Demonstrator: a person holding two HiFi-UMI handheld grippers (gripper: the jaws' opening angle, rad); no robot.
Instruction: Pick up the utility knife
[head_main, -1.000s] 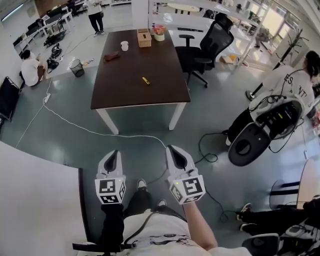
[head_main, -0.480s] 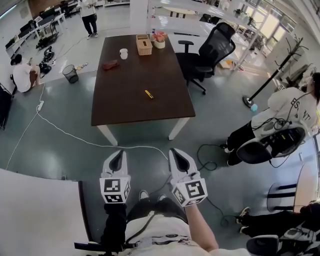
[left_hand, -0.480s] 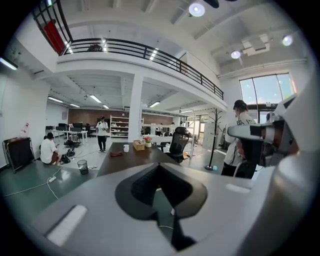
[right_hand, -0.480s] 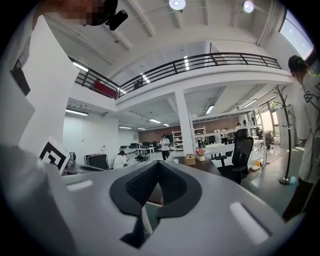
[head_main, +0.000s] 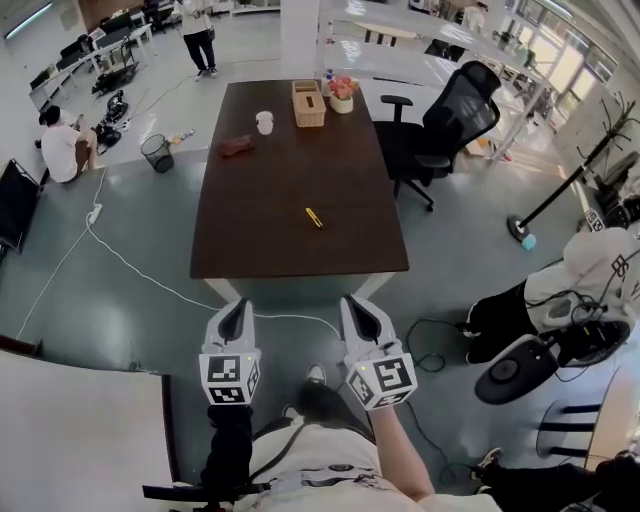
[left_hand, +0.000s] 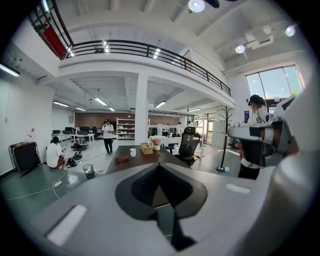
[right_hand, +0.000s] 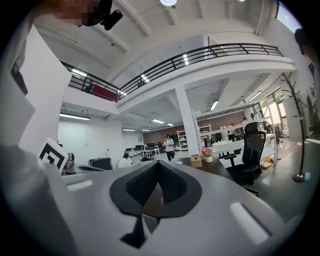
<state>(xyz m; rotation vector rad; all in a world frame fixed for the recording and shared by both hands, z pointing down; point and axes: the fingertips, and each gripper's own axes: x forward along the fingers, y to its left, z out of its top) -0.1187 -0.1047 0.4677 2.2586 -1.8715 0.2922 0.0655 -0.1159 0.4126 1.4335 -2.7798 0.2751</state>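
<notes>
The utility knife (head_main: 314, 217), small and yellow, lies on the dark brown table (head_main: 270, 230), near its front right part. My left gripper (head_main: 237, 304) and right gripper (head_main: 352, 301) are held side by side over the floor, just short of the table's near edge and well apart from the knife. Both are shut with nothing between the jaws. In the left gripper view the left gripper (left_hand: 159, 165) points toward the table (left_hand: 162, 156); the knife cannot be made out there. The right gripper (right_hand: 158, 163) also shows its jaws together and empty.
At the table's far end stand a tissue box (head_main: 308, 103), a flower pot (head_main: 342, 95), a white cup (head_main: 264, 122) and a reddish pouch (head_main: 236, 146). A black office chair (head_main: 450, 120) sits right of the table. A white cable (head_main: 130, 265) crosses the floor. People are at the left (head_main: 62, 145) and right (head_main: 590, 280).
The table and knife have come nearer in the head view as the person walks toward them. Both grippers stay shut and keep their spacing.
</notes>
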